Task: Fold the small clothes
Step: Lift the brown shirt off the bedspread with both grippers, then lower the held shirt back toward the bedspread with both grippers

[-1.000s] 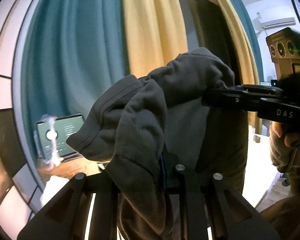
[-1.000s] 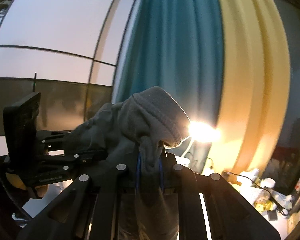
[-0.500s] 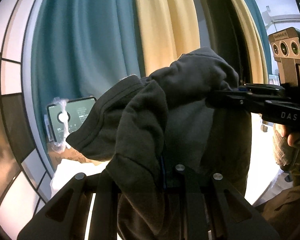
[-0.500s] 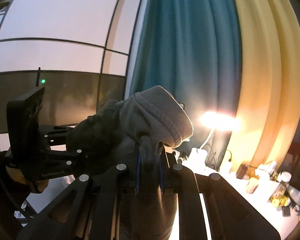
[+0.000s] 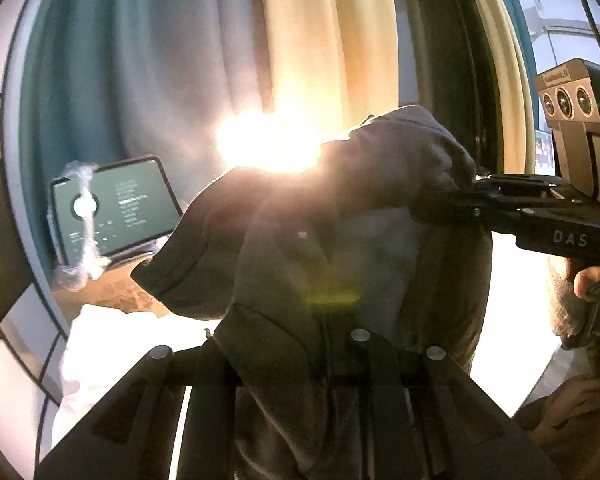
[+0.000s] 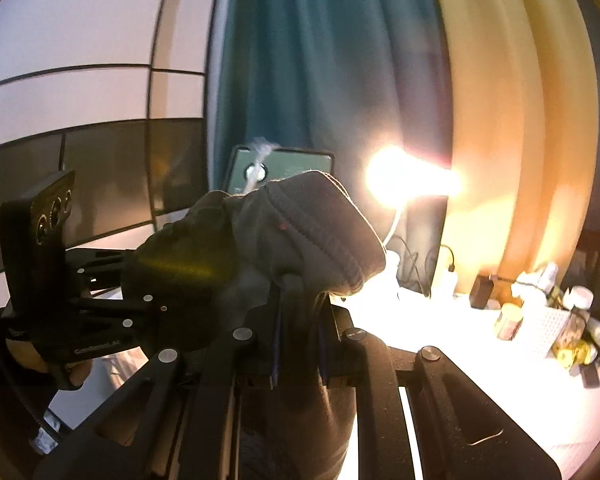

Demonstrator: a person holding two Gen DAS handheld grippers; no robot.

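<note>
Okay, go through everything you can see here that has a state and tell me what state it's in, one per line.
Grey garment: lifted in the air, bunched, held by both tools.
Left tool: shut on the garment.
Right tool: shut on the garment.
Desk lamp: switched on, glaring.
Tablet: screen on, propped upright.
Curtains: drawn closed.

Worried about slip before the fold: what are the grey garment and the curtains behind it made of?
Grey garment: seemingly soft matte knit, fleece-like, with a ribbed cuff; held by both hand-held grippers. Teal curtain and yellow curtain: apparently heavy woven cloth, hanging in deep folds.
</note>
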